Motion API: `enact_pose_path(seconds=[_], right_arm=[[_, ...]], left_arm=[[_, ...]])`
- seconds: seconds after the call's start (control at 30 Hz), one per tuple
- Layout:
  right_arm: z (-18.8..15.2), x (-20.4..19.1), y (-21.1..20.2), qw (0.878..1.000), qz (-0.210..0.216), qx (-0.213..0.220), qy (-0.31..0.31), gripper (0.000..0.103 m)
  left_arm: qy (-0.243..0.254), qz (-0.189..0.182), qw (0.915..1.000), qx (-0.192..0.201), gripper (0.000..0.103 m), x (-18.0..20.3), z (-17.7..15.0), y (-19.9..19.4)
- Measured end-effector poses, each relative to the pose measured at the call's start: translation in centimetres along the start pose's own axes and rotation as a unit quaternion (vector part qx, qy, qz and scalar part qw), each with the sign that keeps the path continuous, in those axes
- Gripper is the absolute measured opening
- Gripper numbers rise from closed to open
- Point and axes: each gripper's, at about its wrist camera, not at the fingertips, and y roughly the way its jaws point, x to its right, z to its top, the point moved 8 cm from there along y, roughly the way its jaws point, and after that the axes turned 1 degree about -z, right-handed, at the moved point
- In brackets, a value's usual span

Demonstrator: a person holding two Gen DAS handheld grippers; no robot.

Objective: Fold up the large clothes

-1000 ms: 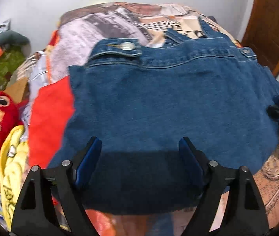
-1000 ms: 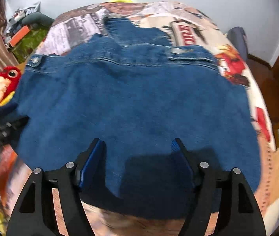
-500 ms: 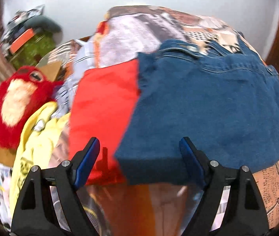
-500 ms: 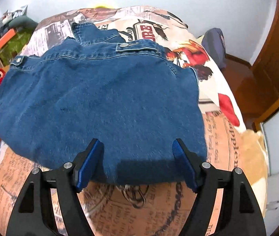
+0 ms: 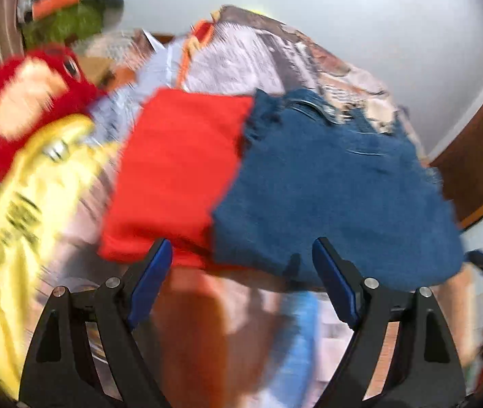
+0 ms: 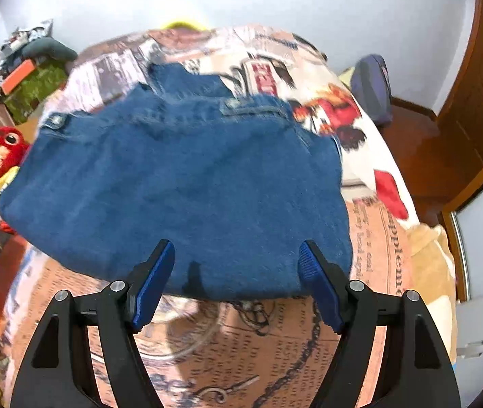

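While both grippers' fingers (image 6: 319, 289) gape empty, the folded denim garment (image 6: 180, 187) lies just ahead of them.

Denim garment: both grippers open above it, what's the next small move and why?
Probably lower the right gripper onto the near edge of the folded blue denim garment and close. Both the right and the left gripper are open and empty, and the denim lies flat on the printed bedspread.
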Motion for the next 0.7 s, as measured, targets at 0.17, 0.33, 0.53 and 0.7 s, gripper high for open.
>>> enact_pose_path(seconds=[0.17,0.33,0.53,0.7], right_arm=[[0.9,-1.7,-0.5,1.0,0.018,0.017,-0.006,0.072],[0.6,-3.0,0.2,1.0,0.024,0.01,-0.016,0.072],[-0.3,-3.5,1.1,0.999,0.02,-0.007,-0.03,0.072],[-0.4,-3.6,1.4,0.999,0.026,-0.012,-0.023,0.072]], left_arm=[[-0.06,-0.091,0.9926,-0.053,0.084,1.2,-2.1,2.8],[-0.098,-0.125,0.9847,-0.071,0.077,1.5,-2.0,5.6],[-0.117,-0.148,0.9813,-0.04,0.064,2.6,0.2,4.1],[-0.087,-0.137,0.9865,-0.022,0.06,3.7,1.3,3.7]])
